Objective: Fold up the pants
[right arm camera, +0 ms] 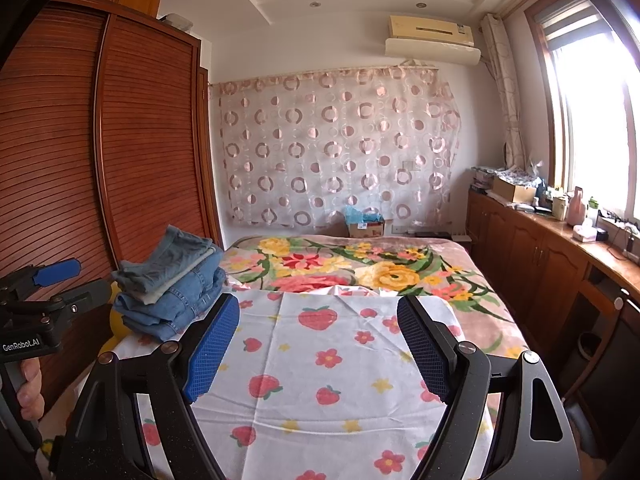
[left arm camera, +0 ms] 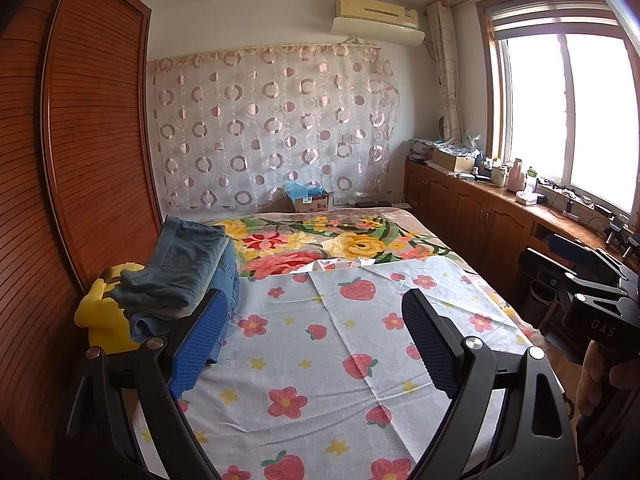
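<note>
A stack of folded blue denim pants [left arm camera: 184, 276] sits at the left edge of the bed, on the white strawberry-print sheet [left arm camera: 320, 360]; it also shows in the right wrist view [right arm camera: 172, 288]. My left gripper [left arm camera: 316, 320] is open and empty, held above the sheet, its left finger just right of the stack. My right gripper [right arm camera: 320, 328] is open and empty above the same sheet [right arm camera: 328, 380], the stack to its left. Each gripper's body shows at the edge of the other's view.
A yellow plush toy [left arm camera: 104, 316] lies under the stack's left side. A floral blanket [left arm camera: 340, 248] covers the far bed. A wooden wardrobe [left arm camera: 72, 140] stands left, low cabinets [left arm camera: 480, 208] with clutter under the window right. A cardboard box [left arm camera: 312, 200] sits beyond the bed.
</note>
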The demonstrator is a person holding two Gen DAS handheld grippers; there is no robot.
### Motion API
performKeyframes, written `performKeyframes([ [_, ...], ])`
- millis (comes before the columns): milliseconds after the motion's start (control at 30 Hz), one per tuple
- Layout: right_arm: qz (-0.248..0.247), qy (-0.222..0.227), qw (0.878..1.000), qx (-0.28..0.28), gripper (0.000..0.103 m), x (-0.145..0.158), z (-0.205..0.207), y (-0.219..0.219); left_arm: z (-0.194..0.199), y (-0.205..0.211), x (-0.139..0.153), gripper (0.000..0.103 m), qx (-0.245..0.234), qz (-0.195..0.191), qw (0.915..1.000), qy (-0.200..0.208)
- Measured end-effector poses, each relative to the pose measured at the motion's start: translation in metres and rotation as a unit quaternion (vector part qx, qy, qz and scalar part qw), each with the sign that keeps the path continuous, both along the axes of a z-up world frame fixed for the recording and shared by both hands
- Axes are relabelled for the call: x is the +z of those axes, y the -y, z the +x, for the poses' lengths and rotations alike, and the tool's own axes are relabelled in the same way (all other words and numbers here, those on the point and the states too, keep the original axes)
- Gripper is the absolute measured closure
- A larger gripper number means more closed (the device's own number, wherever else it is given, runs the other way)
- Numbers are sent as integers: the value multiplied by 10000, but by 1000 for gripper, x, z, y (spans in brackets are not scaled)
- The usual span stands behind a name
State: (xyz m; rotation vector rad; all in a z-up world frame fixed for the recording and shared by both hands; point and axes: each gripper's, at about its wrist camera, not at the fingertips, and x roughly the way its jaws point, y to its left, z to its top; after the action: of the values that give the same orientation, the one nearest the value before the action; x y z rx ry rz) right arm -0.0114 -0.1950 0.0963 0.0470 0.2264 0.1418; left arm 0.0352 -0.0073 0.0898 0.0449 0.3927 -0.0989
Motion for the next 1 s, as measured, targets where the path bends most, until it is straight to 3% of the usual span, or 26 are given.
performKeyframes([
  [1000,0,13,10000,17,20,-3,1,4,0,0,0,14,8,-7,10000,-2],
])
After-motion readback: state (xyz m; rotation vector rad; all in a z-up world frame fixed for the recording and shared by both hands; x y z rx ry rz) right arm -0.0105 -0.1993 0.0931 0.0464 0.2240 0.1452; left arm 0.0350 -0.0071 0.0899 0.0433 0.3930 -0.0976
